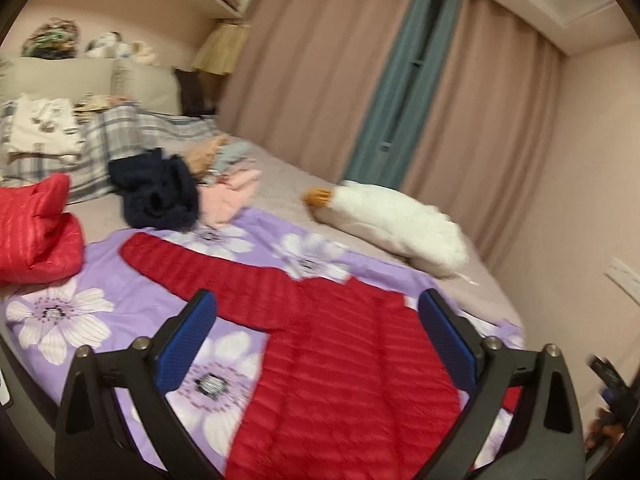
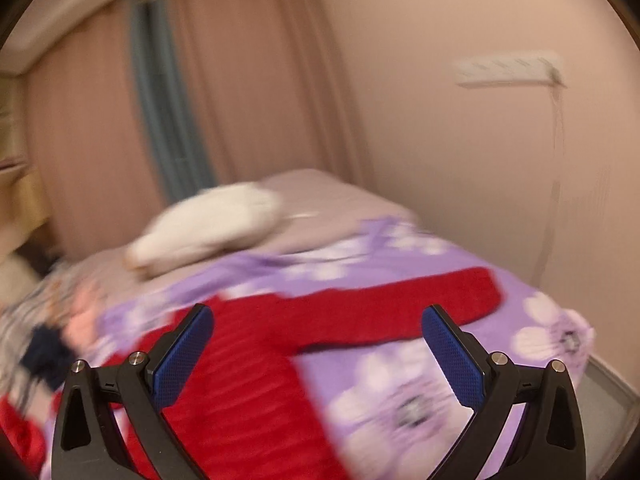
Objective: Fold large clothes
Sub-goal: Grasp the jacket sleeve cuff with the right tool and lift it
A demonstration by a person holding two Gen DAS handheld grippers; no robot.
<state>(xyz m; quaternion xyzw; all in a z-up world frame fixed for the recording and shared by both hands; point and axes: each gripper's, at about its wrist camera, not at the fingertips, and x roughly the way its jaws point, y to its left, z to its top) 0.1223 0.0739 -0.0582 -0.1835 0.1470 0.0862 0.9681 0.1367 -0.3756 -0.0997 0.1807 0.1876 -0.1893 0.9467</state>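
Note:
A red quilted jacket (image 1: 328,360) lies spread flat on a purple flowered sheet (image 1: 80,312) on the bed, one sleeve stretched out to the far left. In the right wrist view the jacket (image 2: 248,368) shows with its other sleeve (image 2: 400,304) stretched to the right. My left gripper (image 1: 316,300) is open and empty, held above the jacket's body. My right gripper (image 2: 318,316) is open and empty, above the jacket near the right sleeve's base. The right wrist view is blurred.
A second red padded garment (image 1: 36,228) lies bunched at the left. A dark navy garment (image 1: 160,192) and pink clothes (image 1: 232,196) lie behind the sheet. A white plush goose (image 1: 392,224) lies at the far right of the bed. Checked bedding and pillows lie at the headboard. Wall close on the right.

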